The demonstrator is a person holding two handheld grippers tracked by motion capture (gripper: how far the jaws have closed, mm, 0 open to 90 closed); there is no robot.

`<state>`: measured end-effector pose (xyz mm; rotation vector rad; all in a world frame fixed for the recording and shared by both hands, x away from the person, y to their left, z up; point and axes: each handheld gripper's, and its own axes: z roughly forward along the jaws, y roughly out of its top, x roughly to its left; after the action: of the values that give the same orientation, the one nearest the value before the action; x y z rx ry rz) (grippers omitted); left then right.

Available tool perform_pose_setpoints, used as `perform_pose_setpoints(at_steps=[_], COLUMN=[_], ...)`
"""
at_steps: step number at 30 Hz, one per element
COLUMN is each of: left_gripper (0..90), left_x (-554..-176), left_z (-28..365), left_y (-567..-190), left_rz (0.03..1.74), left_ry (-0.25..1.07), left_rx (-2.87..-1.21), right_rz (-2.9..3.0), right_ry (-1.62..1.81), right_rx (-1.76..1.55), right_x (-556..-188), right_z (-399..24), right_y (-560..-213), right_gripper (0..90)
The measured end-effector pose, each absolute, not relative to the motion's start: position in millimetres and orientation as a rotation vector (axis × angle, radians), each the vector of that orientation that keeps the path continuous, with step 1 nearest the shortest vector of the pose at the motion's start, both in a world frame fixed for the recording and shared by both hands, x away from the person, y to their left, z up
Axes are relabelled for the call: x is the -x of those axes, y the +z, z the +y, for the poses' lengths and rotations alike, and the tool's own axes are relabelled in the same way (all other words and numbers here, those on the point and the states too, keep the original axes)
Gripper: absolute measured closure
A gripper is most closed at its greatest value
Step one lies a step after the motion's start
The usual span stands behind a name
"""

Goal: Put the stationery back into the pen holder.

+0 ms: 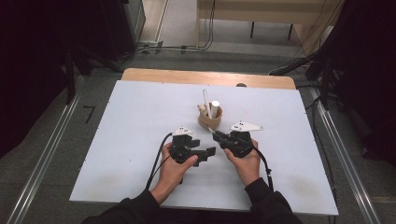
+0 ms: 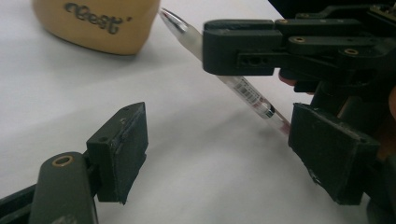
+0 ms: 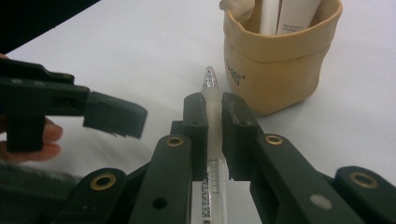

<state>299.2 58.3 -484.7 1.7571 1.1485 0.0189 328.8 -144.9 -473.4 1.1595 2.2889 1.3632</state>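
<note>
Pen [image 3: 214,105] is clamped between the right gripper's [image 3: 214,100] 2 pads, tip near the tan pouch [image 3: 280,60]. Left gripper view adds its barcode label; the left gripper [image 2: 224,154] is spread wide, holding nothing, above the white table [image 2: 196,140].

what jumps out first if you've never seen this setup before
The eye goes to the clear pen clamped between the jaws of the right gripper, its tip aimed at the tan pouch. That pouch stands near the middle of the white table, with white tubes sticking up out of it. The left gripper sits close beside the pen with its jaws apart and nothing between them.
</note>
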Motion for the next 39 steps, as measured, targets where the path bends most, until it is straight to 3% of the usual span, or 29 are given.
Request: perform_pose_setpoints(at_steps=[12,28,32,39], left_gripper=[25.7,29.2,35.6,57.6], left_x=[-303,-310,-312,-313], left_z=[35,35,36,36], left_y=[-493,-496,-497,-497], left_rz=[1.14,1.166,1.165,1.153], left_ry=[-0.043,-0.098,-0.129,-0.182], left_rx=[-1.781,-1.738,-1.716,-1.702], right_rz=[2.271,2.274,2.274,2.273], right_ry=[1.403,1.449,1.46,1.478], right_rx=[-1.146,-1.151,-1.148,-1.138], right_x=[-327,-326,-326,-324], right_z=[-142,-142,-141,-140], right_y=[-469,-468,-468,-466], right_gripper=[79.0,79.0,79.0,79.0])
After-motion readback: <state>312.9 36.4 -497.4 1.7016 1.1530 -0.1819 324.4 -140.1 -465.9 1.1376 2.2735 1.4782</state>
